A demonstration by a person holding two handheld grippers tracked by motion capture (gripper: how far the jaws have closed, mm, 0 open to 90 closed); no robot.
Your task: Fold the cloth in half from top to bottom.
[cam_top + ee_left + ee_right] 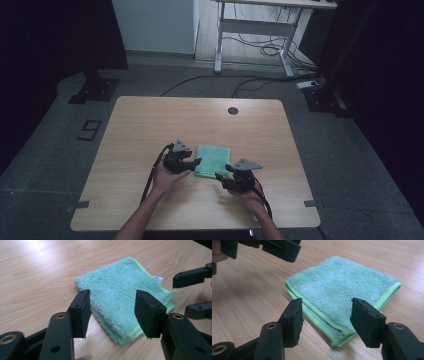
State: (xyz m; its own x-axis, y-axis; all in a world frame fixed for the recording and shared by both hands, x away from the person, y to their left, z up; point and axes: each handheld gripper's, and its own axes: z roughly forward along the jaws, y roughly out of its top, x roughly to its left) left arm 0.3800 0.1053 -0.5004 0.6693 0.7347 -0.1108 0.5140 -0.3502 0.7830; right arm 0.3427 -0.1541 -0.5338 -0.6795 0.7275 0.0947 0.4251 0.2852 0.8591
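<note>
Both claws are spread with nothing pinched: the left gripper (112, 315) hangs over one folded corner of the folded green terry cloth (125, 293), the right gripper (325, 320) over another corner, pads clear of the fabric. Each claw's jaws cover part of the cloth's near edge, and how many layers it has is hard to tell. It's nearly square, so no real long axis, lying flat mid-way on the light wooden table (150, 125), between both hands.
</note>
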